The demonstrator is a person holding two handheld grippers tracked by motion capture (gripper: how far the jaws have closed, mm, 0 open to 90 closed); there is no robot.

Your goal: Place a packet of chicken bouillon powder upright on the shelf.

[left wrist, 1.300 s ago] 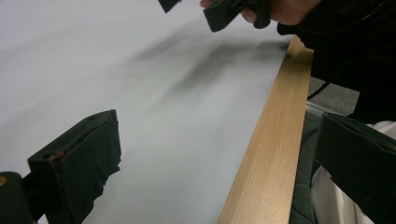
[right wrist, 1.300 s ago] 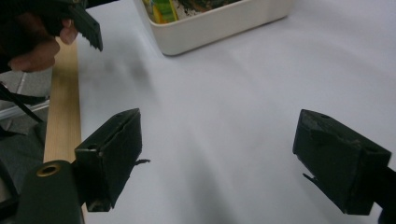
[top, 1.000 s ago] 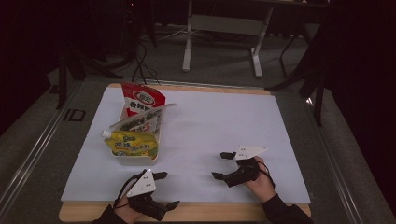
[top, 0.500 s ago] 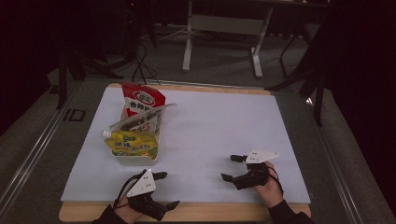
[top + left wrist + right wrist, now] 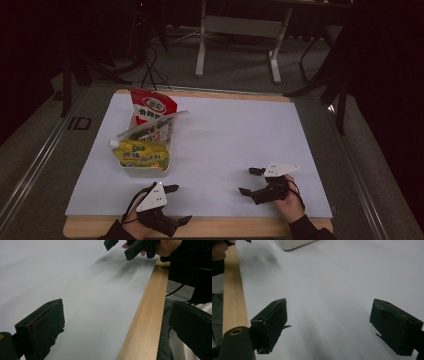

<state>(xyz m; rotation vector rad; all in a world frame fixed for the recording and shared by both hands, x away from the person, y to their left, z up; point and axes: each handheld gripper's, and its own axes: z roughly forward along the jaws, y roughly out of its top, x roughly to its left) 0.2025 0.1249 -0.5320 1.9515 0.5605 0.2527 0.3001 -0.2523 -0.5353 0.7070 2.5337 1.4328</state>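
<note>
Holding our left tongs wide open and empty at the worktop edge, our right tongs likewise agape, gripping nothing, above white paper.

Two black hand-held grippers, left hand-held gripper and right hand-held gripper, blocky matte jaws, grey three-cornered top plates, thin black cables, dark sleeves at six o'clock

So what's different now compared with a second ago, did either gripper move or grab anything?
The right gripper drew back toward the person's edge of the table and slightly to the right, jaws open and empty throughout. The left gripper stayed put near the front edge, also open. The white tray with its red pouch and yellow pouch did not move.
</note>
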